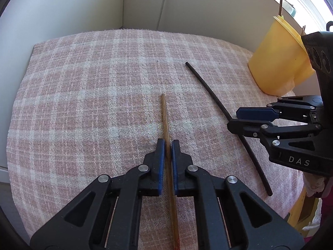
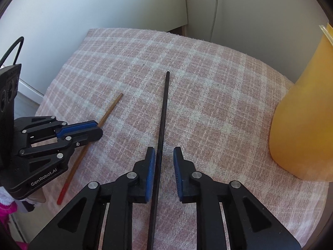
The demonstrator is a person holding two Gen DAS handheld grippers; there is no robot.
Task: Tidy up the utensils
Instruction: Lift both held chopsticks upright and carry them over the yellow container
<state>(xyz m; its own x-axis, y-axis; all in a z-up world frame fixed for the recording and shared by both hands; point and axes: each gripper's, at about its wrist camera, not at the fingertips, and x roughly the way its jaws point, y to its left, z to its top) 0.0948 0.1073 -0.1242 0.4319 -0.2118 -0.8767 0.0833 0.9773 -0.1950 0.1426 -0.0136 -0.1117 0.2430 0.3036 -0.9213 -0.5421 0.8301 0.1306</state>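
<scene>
Left wrist view: my left gripper [image 1: 168, 145] has its jaws closed on the brown chopstick [image 1: 165, 123], blue pads pressing both sides of the shaft. Chopstick runs straight out from between the jaws toward the far side, lying on the pink plaid cloth [image 1: 83, 95] over the bench; its near end passes back under the gripper body. Right of it, well apart, the black chopstick [image 1: 208, 89] lies diagonally, far tip up-left, near end down-right. Right gripper [image 1: 234, 118] reaches in from the right edge, straddling the black chopstick mid-length. Yellow cup [image 1: 276, 58] stands far right on the cloth, thin sticks poking out its top.

Right wrist view: right gripper [image 2: 164, 156] jaws are parted, not gripping. Black chopstick [image 2: 163, 112] lies between them, hard against the left pad, clear gap to the right pad; whether the left pad actually touches it, can't tell. It points far, tip on the cloth [image 2: 208, 83]. Left gripper [image 2: 97, 128] comes in from the left, clamped on the brown chopstick [image 2: 110, 108], red-tipped end nearest me. Yellow cup [image 2: 301, 125] at right edge, near the right jaw but apart.
</scene>
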